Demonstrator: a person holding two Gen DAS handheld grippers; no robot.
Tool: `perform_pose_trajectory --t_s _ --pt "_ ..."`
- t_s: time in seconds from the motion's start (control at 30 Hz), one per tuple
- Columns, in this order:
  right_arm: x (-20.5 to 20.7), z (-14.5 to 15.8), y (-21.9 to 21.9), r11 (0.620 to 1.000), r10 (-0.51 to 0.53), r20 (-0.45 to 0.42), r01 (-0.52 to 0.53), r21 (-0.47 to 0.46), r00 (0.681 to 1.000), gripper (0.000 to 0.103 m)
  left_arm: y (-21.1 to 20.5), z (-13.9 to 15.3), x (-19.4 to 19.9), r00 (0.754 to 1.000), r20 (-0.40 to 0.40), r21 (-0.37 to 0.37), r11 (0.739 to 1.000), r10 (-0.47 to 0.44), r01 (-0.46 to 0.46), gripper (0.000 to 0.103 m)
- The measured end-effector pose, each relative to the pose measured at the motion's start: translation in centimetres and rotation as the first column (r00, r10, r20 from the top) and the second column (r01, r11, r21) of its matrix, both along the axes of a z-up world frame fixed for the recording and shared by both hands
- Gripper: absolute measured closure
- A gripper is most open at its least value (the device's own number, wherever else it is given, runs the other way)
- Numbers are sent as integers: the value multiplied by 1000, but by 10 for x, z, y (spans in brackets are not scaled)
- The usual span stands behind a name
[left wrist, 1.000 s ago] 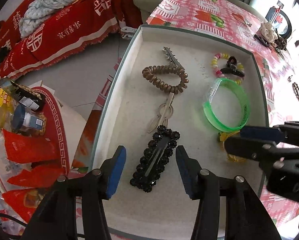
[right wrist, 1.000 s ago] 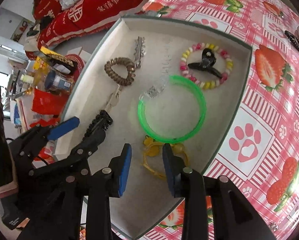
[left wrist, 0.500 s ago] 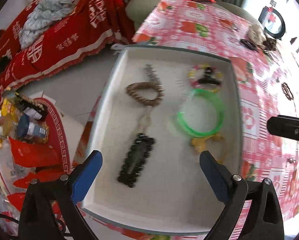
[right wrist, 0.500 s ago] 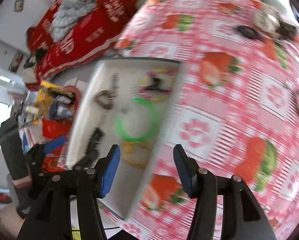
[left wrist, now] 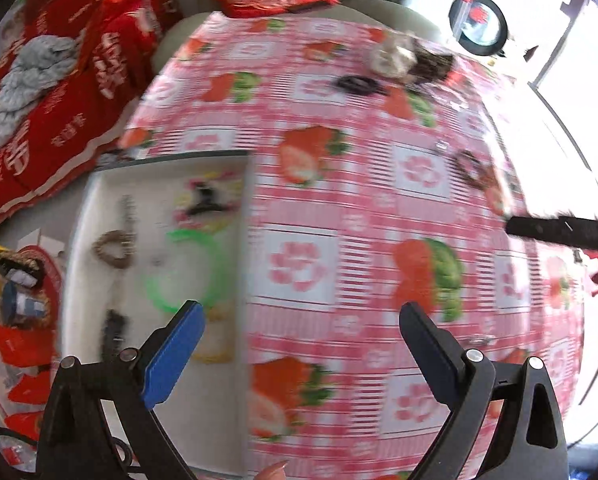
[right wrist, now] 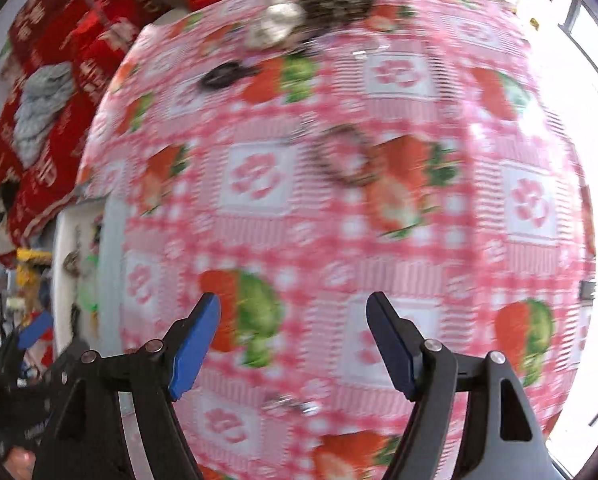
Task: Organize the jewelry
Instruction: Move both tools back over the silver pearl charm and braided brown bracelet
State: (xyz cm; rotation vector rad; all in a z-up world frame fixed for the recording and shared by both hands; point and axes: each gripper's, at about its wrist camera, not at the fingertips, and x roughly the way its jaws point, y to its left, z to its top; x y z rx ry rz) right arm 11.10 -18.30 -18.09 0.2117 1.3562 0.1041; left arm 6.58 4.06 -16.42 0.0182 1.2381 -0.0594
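The white tray [left wrist: 79, 240] sits at the table's left edge and holds a green bangle [left wrist: 215, 268], a brown coil tie [left wrist: 115, 246], a black claw clip [left wrist: 207, 200] on a bead bracelet, and a black beaded clip [left wrist: 113, 332]. My left gripper [left wrist: 301, 344] is open and empty above the tablecloth to the right of the tray. My right gripper [right wrist: 293, 336] is open and empty over the tablecloth. A brown beaded bracelet [right wrist: 339, 160] lies ahead of it, also in the left wrist view [left wrist: 473, 168]. A black scrunchie [right wrist: 223, 74] and a pile of jewelry [right wrist: 311, 8] lie farther back.
The pink strawberry tablecloth [right wrist: 379, 240] covers the table. A small silver piece [right wrist: 291, 404] lies near the right gripper. A red blanket [left wrist: 39, 120] and floor clutter [left wrist: 15, 288] are to the left. The tray shows in the right wrist view [right wrist: 63, 240] at far left.
Both grippers have swung right, away from the tray and out over the tablecloth. Both have opened wider. The views are blurred by motion.
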Motion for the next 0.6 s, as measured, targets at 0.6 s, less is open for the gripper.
perform_pose_trajectory --t_s 0.6 --pt "66 -31 -40 984 138 18 -135 -114 990 32 -118 -58 -30 983 -174 -96 993 54 -72 1"
